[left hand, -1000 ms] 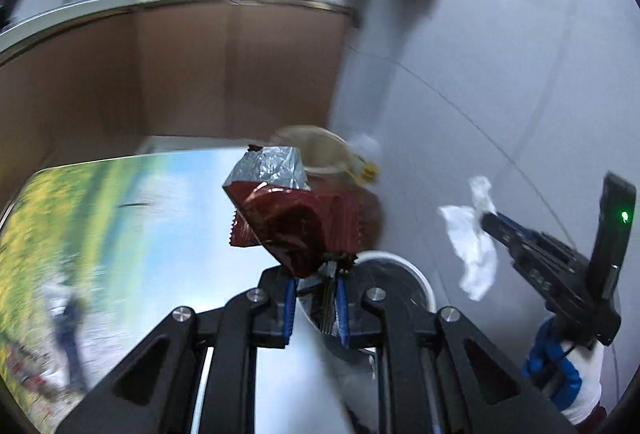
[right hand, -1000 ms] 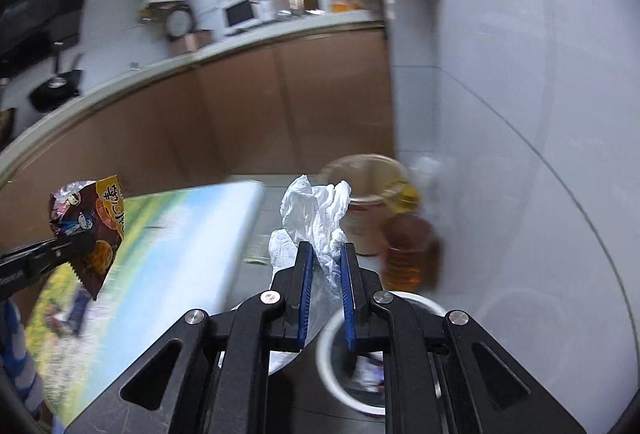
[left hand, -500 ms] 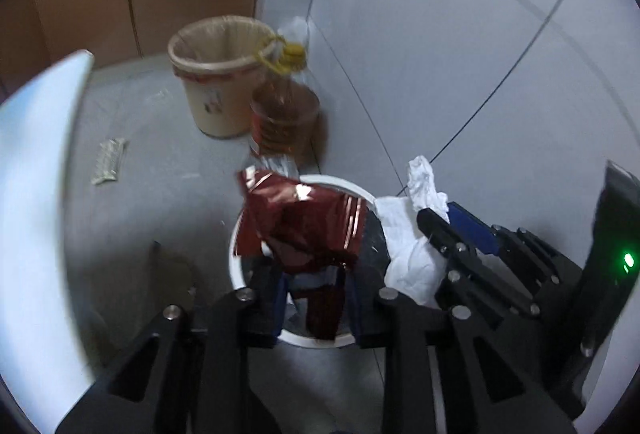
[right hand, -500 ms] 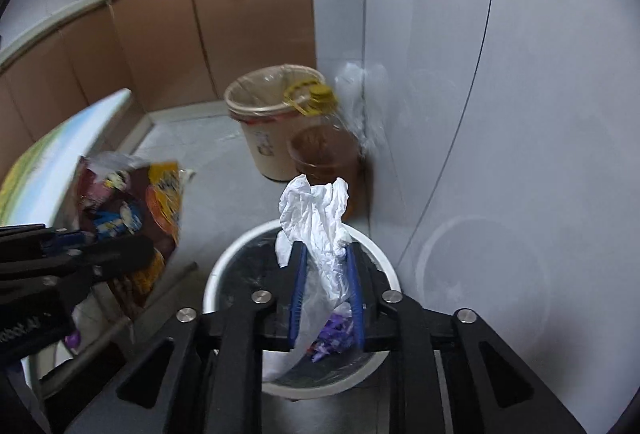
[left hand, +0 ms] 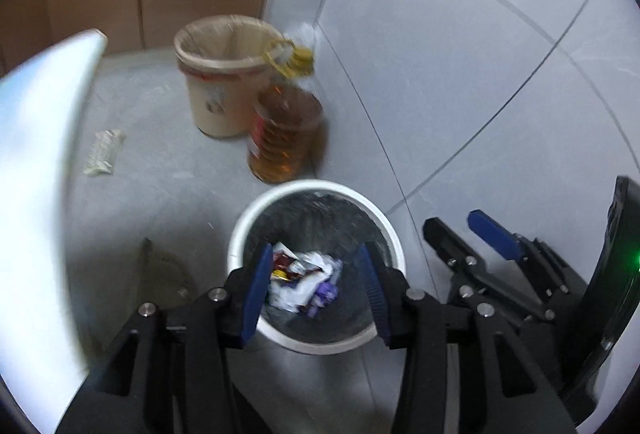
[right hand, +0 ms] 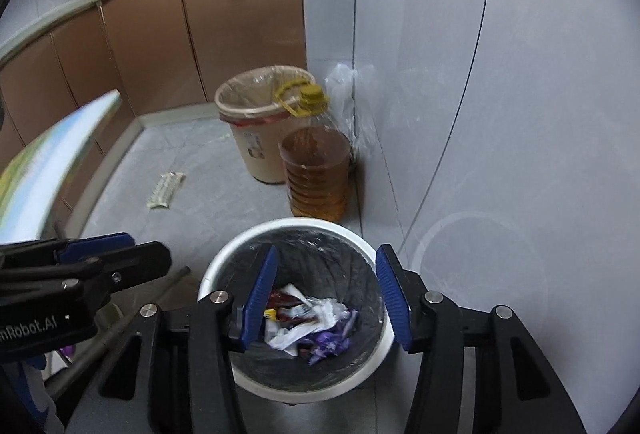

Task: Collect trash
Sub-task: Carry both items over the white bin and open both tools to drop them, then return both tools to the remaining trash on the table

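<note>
Print on the beige bin's label (right hand: 253, 151) too blurred

Left wrist view: looks steeply down along its own tongs (left hand: 316, 286), close above the white bin (left hand: 394, 234) on the floor. Right wrist view: same downward tilt, just as near, facing the white bin (right hand: 224, 262) from its other side. Both share the bin, the beige bucket (left hand: 216, 101) and oil jug (right hand: 316, 173) beyond it, and the tiled wall. Each catches the other's tongs beside the bin.
</note>
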`<move>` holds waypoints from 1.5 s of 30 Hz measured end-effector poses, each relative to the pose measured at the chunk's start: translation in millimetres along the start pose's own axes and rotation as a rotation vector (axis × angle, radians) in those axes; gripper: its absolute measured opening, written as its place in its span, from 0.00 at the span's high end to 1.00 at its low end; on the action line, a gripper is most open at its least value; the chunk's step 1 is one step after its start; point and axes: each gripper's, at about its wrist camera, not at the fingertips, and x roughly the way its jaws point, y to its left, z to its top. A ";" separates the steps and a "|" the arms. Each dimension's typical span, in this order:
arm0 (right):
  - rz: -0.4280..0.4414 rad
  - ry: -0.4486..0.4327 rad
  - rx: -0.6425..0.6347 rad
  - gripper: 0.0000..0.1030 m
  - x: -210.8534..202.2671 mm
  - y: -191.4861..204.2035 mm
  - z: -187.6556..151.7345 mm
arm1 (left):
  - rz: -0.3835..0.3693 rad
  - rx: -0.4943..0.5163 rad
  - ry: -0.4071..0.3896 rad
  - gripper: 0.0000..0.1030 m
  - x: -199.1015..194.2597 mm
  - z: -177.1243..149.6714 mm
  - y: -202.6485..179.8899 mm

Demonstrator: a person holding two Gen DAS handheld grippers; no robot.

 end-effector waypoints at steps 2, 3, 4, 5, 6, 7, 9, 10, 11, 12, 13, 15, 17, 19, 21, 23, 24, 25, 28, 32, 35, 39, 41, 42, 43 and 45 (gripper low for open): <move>0.020 -0.027 0.006 0.44 -12.5 5.3 3.6 | 0.068 0.033 -0.072 0.58 -28.5 -6.1 -0.2; 0.036 -0.046 0.005 0.40 -23.7 10.5 4.9 | 0.088 0.042 -0.093 0.58 -37.5 -7.8 -0.4; 0.044 -0.056 0.002 0.39 -28.0 13.3 7.5 | 0.118 0.051 -0.126 0.58 -51.9 -10.9 0.9; 0.057 -0.070 -0.002 0.38 -35.8 17.5 8.9 | 0.142 0.055 -0.156 0.58 -64.9 -13.8 2.8; 0.074 -0.091 -0.006 0.35 -47.8 23.5 9.8 | 0.165 0.057 -0.187 0.57 -78.9 -17.1 5.2; 0.084 -0.101 -0.009 0.30 -55.4 27.1 9.9 | 0.181 0.059 -0.213 0.53 -90.4 -19.7 7.0; 0.114 -0.130 -0.020 0.25 -74.3 37.3 11.4 | 0.223 0.063 -0.272 0.47 -115.3 -26.7 12.2; 0.121 -0.143 -0.026 0.22 -82.2 41.4 12.5 | 0.240 0.064 -0.294 0.46 -125.3 -29.1 15.4; 0.125 -0.153 -0.033 0.21 -89.5 44.3 12.7 | 0.255 0.065 -0.318 0.46 -136.4 -32.7 18.0; 0.133 -0.170 -0.043 0.16 -100.2 50.3 13.0 | 0.265 0.066 -0.333 0.46 -143.4 -34.6 21.0; 0.142 -0.180 -0.049 0.11 -106.6 54.0 14.2 | 0.280 0.064 -0.352 0.46 -152.8 -37.7 23.7; 0.165 -0.200 -0.064 0.06 -120.8 62.9 15.6 | 0.303 0.052 -0.383 0.44 -171.4 -44.8 30.2; 0.185 -0.221 -0.080 0.03 -136.6 73.8 14.7 | 0.315 0.041 -0.404 0.41 -182.6 -49.6 35.0; 0.210 -0.242 -0.096 0.00 -150.7 82.2 15.3 | 0.333 0.033 -0.435 0.40 -198.1 -57.0 41.7; 0.233 -0.260 -0.104 0.00 -164.4 89.9 15.3 | 0.351 0.021 -0.461 0.40 -215.1 -66.1 47.9; 0.262 -0.290 -0.115 0.00 -180.1 98.5 15.8 | 0.366 0.008 -0.475 0.39 -227.5 -72.9 52.3; 0.274 -0.306 -0.124 0.00 -188.0 102.1 15.6 | 0.377 -0.006 -0.489 0.39 -236.3 -78.6 56.5; 0.282 -0.320 -0.133 0.00 -194.2 106.2 15.2 | 0.384 -0.017 -0.498 0.39 -242.7 -82.5 59.5; 0.303 -0.355 -0.159 0.00 -211.8 118.7 12.9 | 0.411 -0.048 -0.528 0.37 -264.2 -96.7 67.4; 0.349 -0.379 -0.190 0.00 -233.2 139.7 8.0 | 0.448 -0.079 -0.555 0.36 -290.3 -117.4 80.1; 0.397 -0.387 -0.214 0.00 -248.7 158.5 2.9 | 0.488 -0.093 -0.563 0.36 -308.0 -131.7 91.8; 0.447 -0.402 -0.272 0.00 -269.3 187.4 -3.4 | 0.522 -0.133 -0.570 0.32 -330.1 -153.1 110.0; 0.474 -0.398 -0.299 0.00 -277.3 201.5 -6.0 | 0.533 -0.156 -0.577 0.32 -340.8 -165.8 120.7; 0.484 -0.394 -0.313 0.00 -280.5 208.7 -7.4 | 0.539 -0.164 -0.578 0.32 -344.0 -170.5 125.2; 0.489 -0.389 -0.327 0.00 -283.0 215.7 -8.3 | 0.548 -0.180 -0.578 0.32 -348.8 -177.5 133.0; 0.501 -0.383 -0.352 0.00 -287.1 228.7 -10.6 | 0.548 -0.210 -0.569 0.31 -356.0 -187.9 150.3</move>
